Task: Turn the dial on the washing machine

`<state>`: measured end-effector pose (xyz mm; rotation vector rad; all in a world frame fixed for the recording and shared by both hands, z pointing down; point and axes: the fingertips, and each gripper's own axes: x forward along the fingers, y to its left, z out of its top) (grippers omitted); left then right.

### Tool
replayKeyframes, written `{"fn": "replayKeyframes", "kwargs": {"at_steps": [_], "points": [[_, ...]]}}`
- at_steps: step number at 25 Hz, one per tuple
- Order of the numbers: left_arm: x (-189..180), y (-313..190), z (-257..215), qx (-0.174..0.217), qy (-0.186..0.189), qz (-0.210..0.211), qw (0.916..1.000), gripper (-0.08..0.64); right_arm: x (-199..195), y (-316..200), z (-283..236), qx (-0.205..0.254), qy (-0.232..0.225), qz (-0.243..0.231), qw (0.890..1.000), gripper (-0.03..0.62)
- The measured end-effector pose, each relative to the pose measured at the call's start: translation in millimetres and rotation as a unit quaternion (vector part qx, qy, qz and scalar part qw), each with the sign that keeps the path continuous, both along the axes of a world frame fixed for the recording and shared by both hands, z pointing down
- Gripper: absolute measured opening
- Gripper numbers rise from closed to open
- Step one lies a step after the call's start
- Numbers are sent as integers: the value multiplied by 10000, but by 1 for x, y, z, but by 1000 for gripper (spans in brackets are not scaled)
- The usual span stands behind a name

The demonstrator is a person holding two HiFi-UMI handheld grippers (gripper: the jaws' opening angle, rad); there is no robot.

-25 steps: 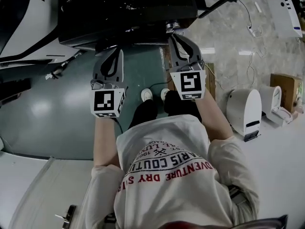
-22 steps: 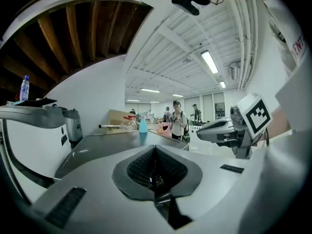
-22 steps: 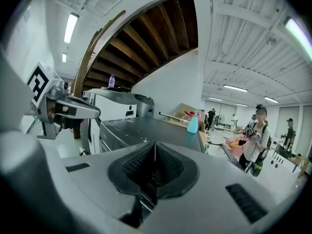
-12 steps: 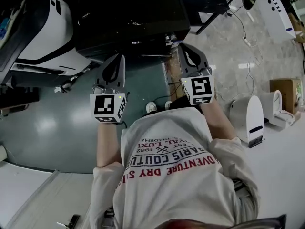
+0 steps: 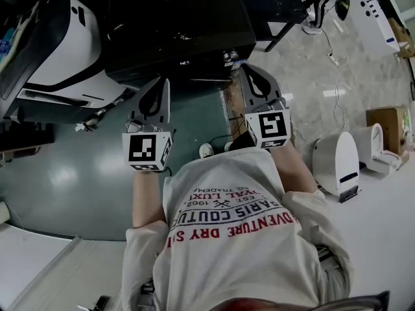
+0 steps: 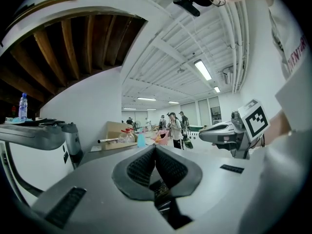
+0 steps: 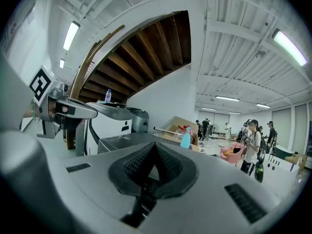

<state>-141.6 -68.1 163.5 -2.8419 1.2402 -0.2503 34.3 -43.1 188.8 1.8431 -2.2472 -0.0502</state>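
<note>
Left gripper: held out in front of the person's chest. Its pads are pressed together at the tips with nothing between them.
Right gripper: alongside the left, in the same pose. Its pads are closed tip to tip and hold nothing.
Dial: not found in any view; no knob shows ahead of either gripper.
Washing machine: uncertain. A dark cabinet stands just beyond both grippers, with a white machine to its left; which of them is meant cannot be told.
Task stage: neither gripper touches a dial. The scene fits grippers heading for the dial as well as grippers drawn off one already turned. The dial's setting is unreadable.
Hidden: the dark cabinet's front face, tucked under its top edge in the head view.
Hard to make out: both gripper views look across the room toward distant people, not at any control panel.
</note>
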Motion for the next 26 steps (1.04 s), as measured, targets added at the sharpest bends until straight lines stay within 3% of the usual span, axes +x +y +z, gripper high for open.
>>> {"fn": "replayKeyframes", "kwargs": {"at_steps": [14,26], "points": [[-1,-1,5,-86,-11,-105,9999,17,5,3,6,-107,-332,60,9994,28],[6,0,10,-122,-18,-36,9999,17,9,7,7,-70,-293,74,9995,28]]}}
